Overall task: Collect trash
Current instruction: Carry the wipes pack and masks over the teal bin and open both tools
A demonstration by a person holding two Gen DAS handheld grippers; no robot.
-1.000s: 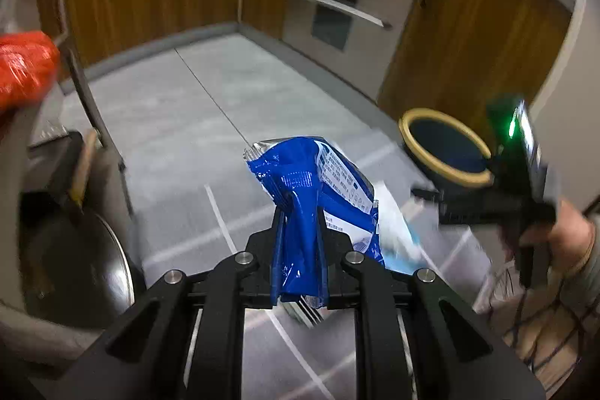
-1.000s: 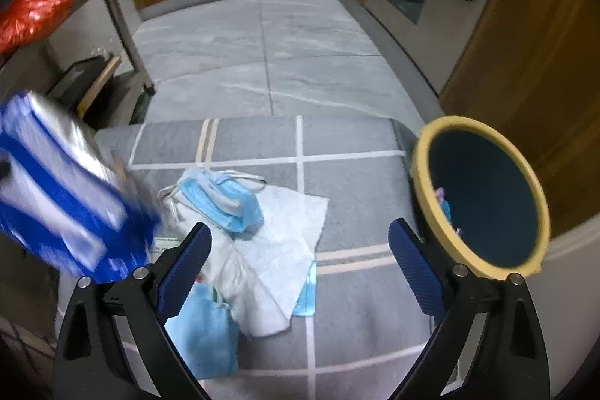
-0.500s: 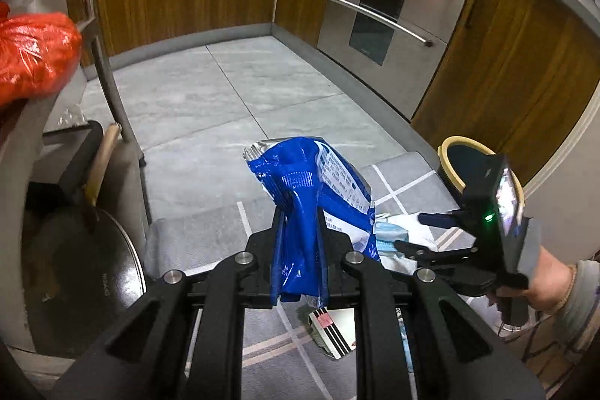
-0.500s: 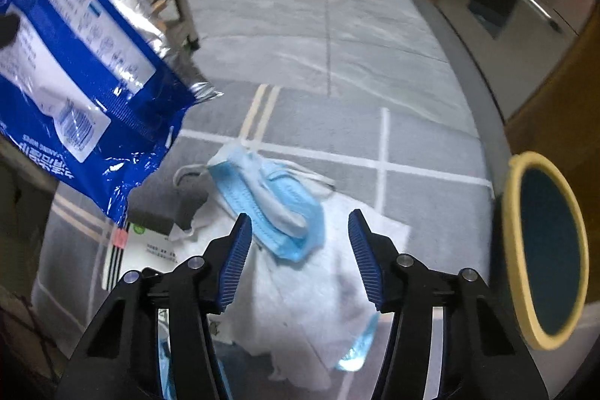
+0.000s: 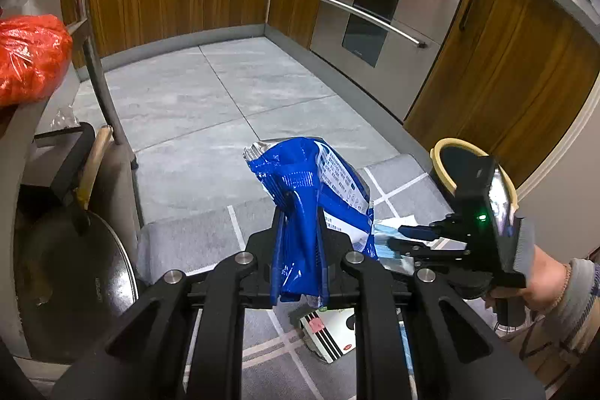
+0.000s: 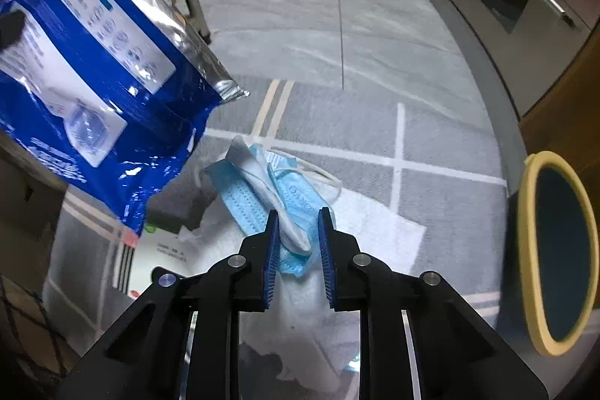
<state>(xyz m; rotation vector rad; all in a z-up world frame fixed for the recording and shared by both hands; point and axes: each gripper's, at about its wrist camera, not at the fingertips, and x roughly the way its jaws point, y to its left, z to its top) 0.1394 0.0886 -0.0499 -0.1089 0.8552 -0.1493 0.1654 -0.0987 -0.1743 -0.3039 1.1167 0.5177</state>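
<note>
My left gripper [image 5: 300,223] is shut on a crumpled blue snack bag [image 5: 311,175] and holds it up above the grey rug; the same bag [image 6: 86,74] fills the left of the right wrist view. My right gripper [image 6: 299,223] points down at a blue face mask [image 6: 296,190] lying on white tissue [image 6: 375,238]. Its jaws are closing, the mask's folded edge is between the blue pads, and both pads touch it. A dark bin with a yellow rim [image 6: 525,231] stands at the right edge of the rug. In the left wrist view a hand holds the right gripper [image 5: 408,237] low over the pile.
A white carton with red and black stripes [image 5: 330,328] lies on the rug [image 6: 442,205] under the bag. A metal rack leg [image 5: 105,92], an orange plastic bag [image 5: 30,59] and a dark pan lid [image 5: 75,272] are on the left. Wooden cabinets and an oven [image 5: 378,25] line the far side.
My right gripper came down over the trash pile and its jaws narrowed from wide apart to tight around the face mask. The left gripper kept its hold on the blue bag.
</note>
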